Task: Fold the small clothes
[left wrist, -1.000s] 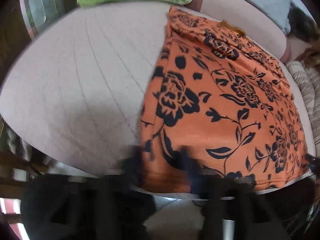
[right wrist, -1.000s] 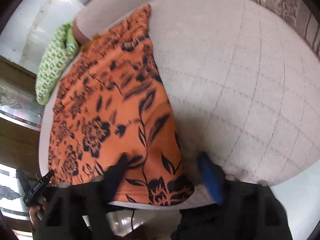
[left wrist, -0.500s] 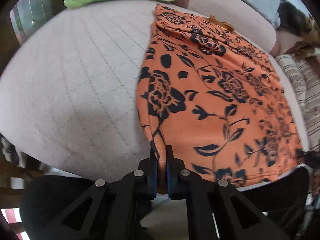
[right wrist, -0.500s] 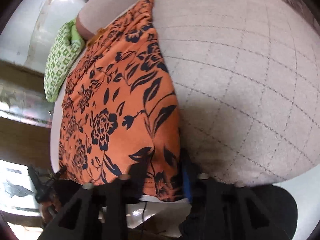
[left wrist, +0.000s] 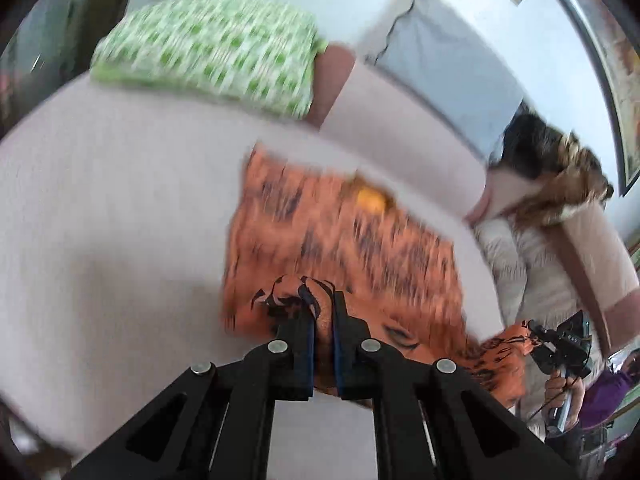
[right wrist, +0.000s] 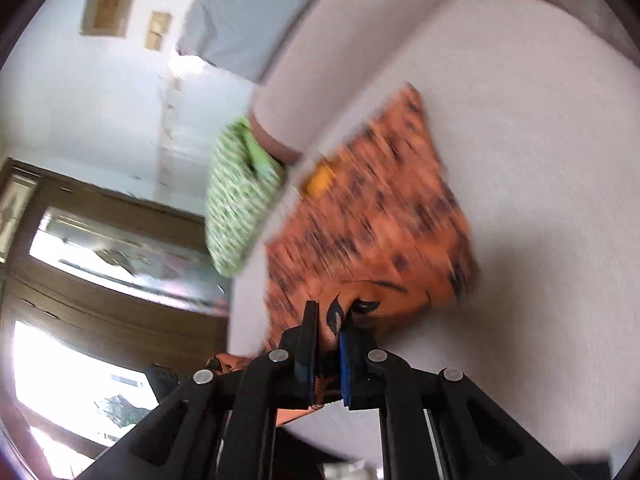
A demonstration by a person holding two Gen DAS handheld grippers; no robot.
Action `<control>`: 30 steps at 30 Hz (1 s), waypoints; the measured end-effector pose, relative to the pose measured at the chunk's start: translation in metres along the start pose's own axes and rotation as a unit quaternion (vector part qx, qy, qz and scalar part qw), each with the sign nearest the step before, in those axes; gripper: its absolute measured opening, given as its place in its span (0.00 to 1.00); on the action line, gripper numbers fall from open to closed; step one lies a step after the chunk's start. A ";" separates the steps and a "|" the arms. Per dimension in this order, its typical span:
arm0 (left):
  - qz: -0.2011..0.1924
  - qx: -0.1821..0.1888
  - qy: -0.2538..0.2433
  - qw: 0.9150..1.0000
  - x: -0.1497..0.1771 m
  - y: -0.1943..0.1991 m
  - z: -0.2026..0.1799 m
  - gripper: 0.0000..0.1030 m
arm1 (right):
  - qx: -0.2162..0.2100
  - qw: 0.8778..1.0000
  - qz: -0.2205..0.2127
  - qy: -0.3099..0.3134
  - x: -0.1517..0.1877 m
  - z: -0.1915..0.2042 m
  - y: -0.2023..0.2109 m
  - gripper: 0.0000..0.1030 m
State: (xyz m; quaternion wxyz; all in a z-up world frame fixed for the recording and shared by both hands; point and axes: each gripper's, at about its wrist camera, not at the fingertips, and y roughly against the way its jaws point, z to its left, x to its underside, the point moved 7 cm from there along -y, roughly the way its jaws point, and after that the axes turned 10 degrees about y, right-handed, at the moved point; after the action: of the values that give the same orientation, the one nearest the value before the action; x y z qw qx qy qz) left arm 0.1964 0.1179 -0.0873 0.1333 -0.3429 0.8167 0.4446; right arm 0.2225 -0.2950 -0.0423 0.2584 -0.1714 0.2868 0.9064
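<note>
An orange garment with black flower print point(left wrist: 344, 240) lies on a pale quilted sofa seat point(left wrist: 120, 220); it also shows in the right wrist view point(right wrist: 380, 224). My left gripper point(left wrist: 322, 308) is shut on its near left hem corner and holds it lifted over the cloth. My right gripper point(right wrist: 328, 320) is shut on the near right hem corner, also lifted; it shows at the right of the left wrist view point(left wrist: 556, 344). Both views are blurred by motion.
A green patterned cushion point(left wrist: 208, 52) lies at the back of the seat, also in the right wrist view point(right wrist: 236, 204). A grey cloth point(left wrist: 444, 76) hangs over the sofa back. A striped cushion point(left wrist: 516, 256) sits at the right. A wooden cabinet point(right wrist: 80, 264) stands behind.
Both grippers have closed on the near hem corners and lifted them up and forward toward the sofa back. The near half of the garment now rises off the seat.
</note>
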 end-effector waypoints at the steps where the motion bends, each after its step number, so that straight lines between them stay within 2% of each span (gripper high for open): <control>1: -0.013 0.000 0.001 1.000 -0.022 -0.013 -0.005 0.07 | -0.001 1.000 -0.015 0.001 -0.026 0.000 -0.010 0.09; 3: -0.031 -0.009 -0.002 0.999 -0.063 -0.044 -0.009 0.10 | 0.005 0.999 -0.038 0.010 -0.075 -0.005 -0.037 0.09; 4: -0.030 -0.026 0.000 0.999 -0.082 -0.073 -0.005 0.17 | 0.009 0.999 -0.043 0.004 -0.094 -0.014 -0.053 0.12; 5: -0.023 -0.042 0.003 0.999 -0.091 -0.094 0.001 0.39 | 0.014 0.999 -0.039 -0.010 -0.105 -0.026 -0.071 0.12; 6: -0.017 -0.075 -0.001 0.997 -0.100 -0.128 0.014 0.54 | 0.048 0.998 -0.020 -0.022 -0.116 -0.051 -0.101 0.26; 7: -0.015 -0.110 0.003 0.994 -0.105 -0.156 0.031 0.73 | 0.097 0.995 -0.011 -0.022 -0.119 -0.071 -0.119 0.64; 8: -0.012 -0.138 0.010 0.990 -0.106 -0.172 0.047 0.73 | 0.139 0.990 -0.004 -0.023 -0.119 -0.087 -0.129 0.86; 9: -0.002 -0.171 0.024 0.985 -0.104 -0.187 0.067 0.73 | 0.168 0.986 -0.005 -0.020 -0.115 -0.101 -0.137 0.94; 10: 0.001 -0.183 0.040 0.982 -0.102 -0.189 0.078 0.73 | 0.167 0.986 -0.012 -0.018 -0.109 -0.105 -0.139 0.94; 11: -0.010 -0.174 0.054 0.983 -0.101 -0.184 0.085 0.73 | 0.166 0.986 -0.026 -0.014 -0.101 -0.103 -0.134 0.94; 13: -0.031 -0.171 0.032 0.984 -0.096 -0.164 0.088 0.73 | 0.180 0.983 -0.027 0.029 -0.089 -0.094 -0.123 0.94; 15: -0.039 -0.149 0.006 0.988 -0.087 -0.145 0.083 0.73 | 0.201 0.977 -0.013 0.070 -0.078 -0.085 -0.115 0.94; 16: -0.033 -0.141 -0.003 0.990 -0.082 -0.142 0.080 0.75 | 0.204 0.976 0.002 0.083 -0.073 -0.083 -0.117 0.94; 18: 0.004 -0.125 -0.031 0.992 -0.064 -0.147 0.073 0.75 | 0.205 0.974 0.026 0.097 -0.066 -0.083 -0.123 0.94; 20: 0.043 -0.127 -0.044 0.990 -0.048 -0.166 0.072 0.75 | 0.183 0.976 0.067 0.093 -0.057 -0.085 -0.140 0.94; 22: 0.069 -0.139 -0.051 0.987 -0.039 -0.185 0.071 0.75 | 0.188 0.972 0.115 0.078 -0.041 -0.097 -0.154 0.91; 23: 0.053 -0.149 -0.058 0.986 -0.040 -0.185 0.070 0.62 | 0.207 0.966 0.121 0.094 -0.040 -0.097 -0.161 0.90; 24: 0.054 -0.161 -0.073 0.983 -0.042 -0.188 0.065 0.40 | 0.223 0.959 0.137 0.112 -0.038 -0.090 -0.167 0.78; 25: 0.068 -0.152 -0.070 0.984 -0.043 -0.190 0.059 0.16 | 0.218 0.959 0.149 0.106 -0.037 -0.085 -0.170 0.39; 26: 0.073 -0.157 -0.058 0.983 -0.048 -0.188 0.055 0.15 | 0.213 0.960 0.155 0.097 -0.038 -0.081 -0.170 0.23; 28: 0.064 -0.158 -0.065 0.983 -0.057 -0.179 0.039 0.14 | 0.225 0.956 0.153 0.107 -0.043 -0.065 -0.167 0.22; 30: 0.045 -0.142 -0.054 0.987 -0.063 -0.153 0.025 0.14 | 0.202 0.967 0.121 0.098 -0.051 -0.041 -0.148 0.21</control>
State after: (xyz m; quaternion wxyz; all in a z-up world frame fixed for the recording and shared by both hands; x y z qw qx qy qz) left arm 0.3437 0.1091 -0.1658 0.1075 -0.2968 0.7514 0.5794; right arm 0.3544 -0.2345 -0.1144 0.1469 -0.1678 0.5062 0.8331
